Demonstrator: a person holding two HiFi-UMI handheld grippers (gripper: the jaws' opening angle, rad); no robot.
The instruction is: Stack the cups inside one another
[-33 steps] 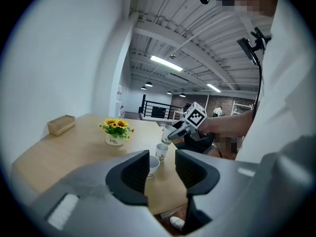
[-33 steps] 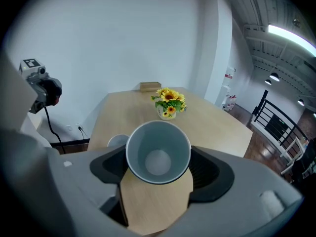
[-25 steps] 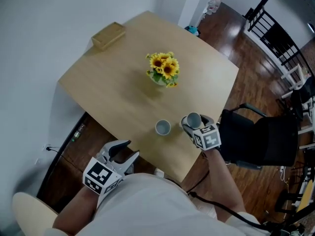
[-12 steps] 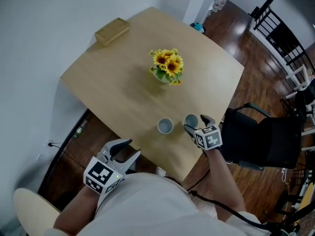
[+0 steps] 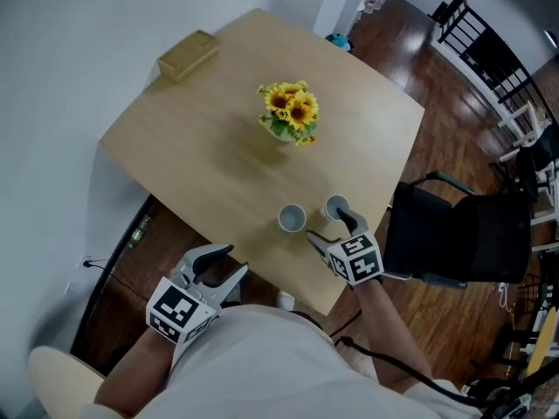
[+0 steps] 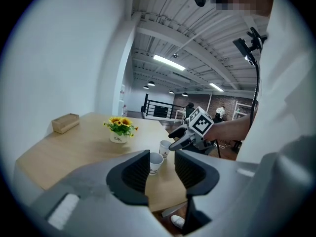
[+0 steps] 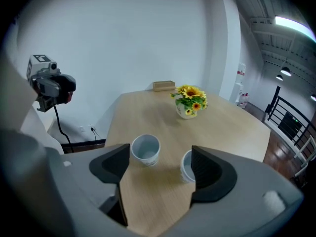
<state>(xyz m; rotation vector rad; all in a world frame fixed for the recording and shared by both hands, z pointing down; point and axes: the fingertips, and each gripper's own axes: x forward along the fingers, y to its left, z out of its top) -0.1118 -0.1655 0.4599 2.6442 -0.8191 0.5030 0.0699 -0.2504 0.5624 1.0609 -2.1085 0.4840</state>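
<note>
Two white cups stand upright side by side near the table's front edge, the left cup (image 5: 291, 219) (image 7: 145, 149) (image 6: 155, 162) and the right cup (image 5: 336, 208) (image 7: 186, 166) (image 6: 165, 147). My right gripper (image 5: 332, 232) (image 7: 160, 164) hovers just short of them, open and empty, with both cups showing beyond its jaws. The right cup sits close to its right jaw, without touching it. My left gripper (image 5: 229, 263) (image 6: 161, 169) is open and empty, held off the table's front-left edge above the floor.
A pot of sunflowers (image 5: 288, 120) stands mid-table, and a wooden box (image 5: 187, 55) lies at the far left corner. A black chair (image 5: 454, 243) stands by the right edge of the wooden table (image 5: 201, 164). A white wall runs along the left.
My right gripper has let go of the right cup and drawn back toward me. That cup now stands on the table. The left gripper has not moved.
</note>
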